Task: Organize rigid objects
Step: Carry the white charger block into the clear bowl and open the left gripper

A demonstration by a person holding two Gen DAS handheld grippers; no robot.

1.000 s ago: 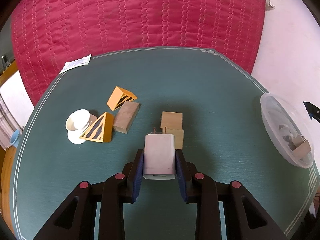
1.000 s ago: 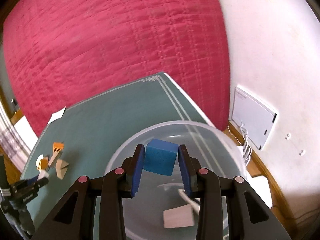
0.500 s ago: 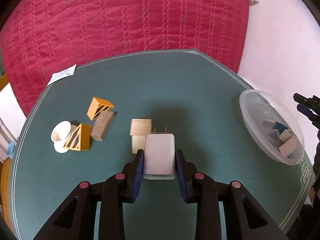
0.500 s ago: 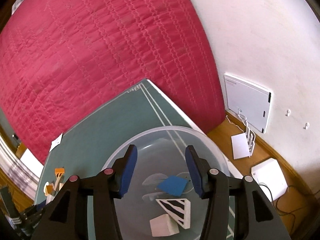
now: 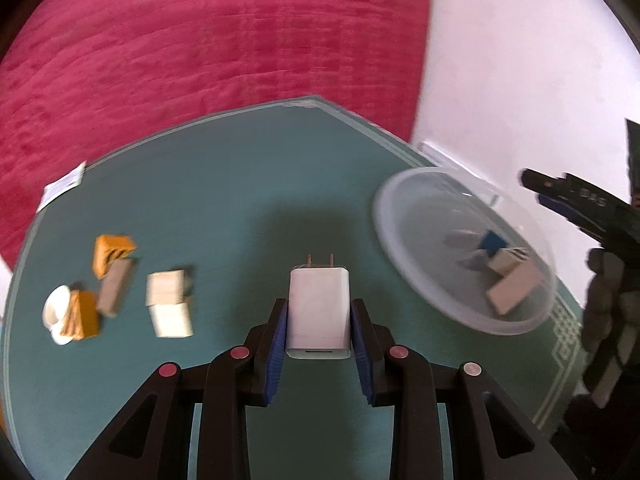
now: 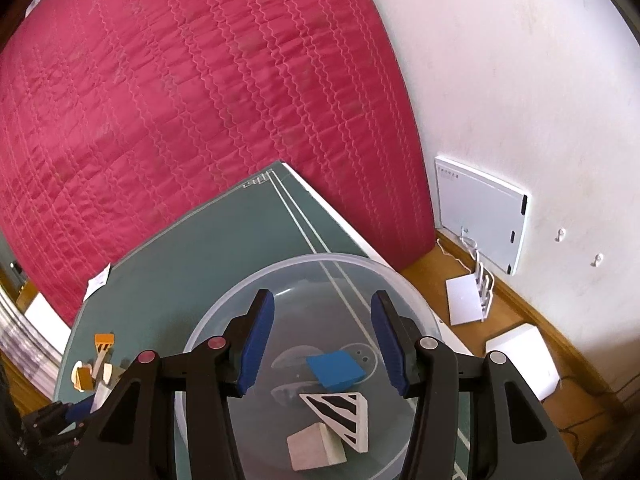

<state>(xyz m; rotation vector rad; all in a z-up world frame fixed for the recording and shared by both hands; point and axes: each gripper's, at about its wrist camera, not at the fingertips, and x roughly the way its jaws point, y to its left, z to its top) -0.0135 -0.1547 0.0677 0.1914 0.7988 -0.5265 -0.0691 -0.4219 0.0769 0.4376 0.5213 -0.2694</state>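
My left gripper [image 5: 319,312] is shut on a white plug charger [image 5: 319,308], prongs forward, held above the green table [image 5: 240,208]. The clear plastic bowl [image 5: 404,216] stands to its right. My right gripper [image 6: 322,330] is open and empty above that bowl [image 6: 224,320]. In the bowl lie a blue block [image 6: 336,366], a white striped wedge [image 6: 340,410] and a pale block [image 6: 316,446]. On the table's left lie two orange striped wedges [image 5: 112,250], a brown block [image 5: 114,290], two pale cubes [image 5: 166,306] and a white disc [image 5: 56,312].
A paper slip [image 5: 64,184] lies at the table's far left edge. A red quilted cloth [image 6: 200,100] hangs behind the table. White boxes [image 6: 524,354] and a white router [image 6: 468,298] sit on the wooden floor by the white wall to the right.
My right gripper opened and dropped the blue block into the bowl, then rose a little. My left gripper carried the charger rightward toward the bowl.
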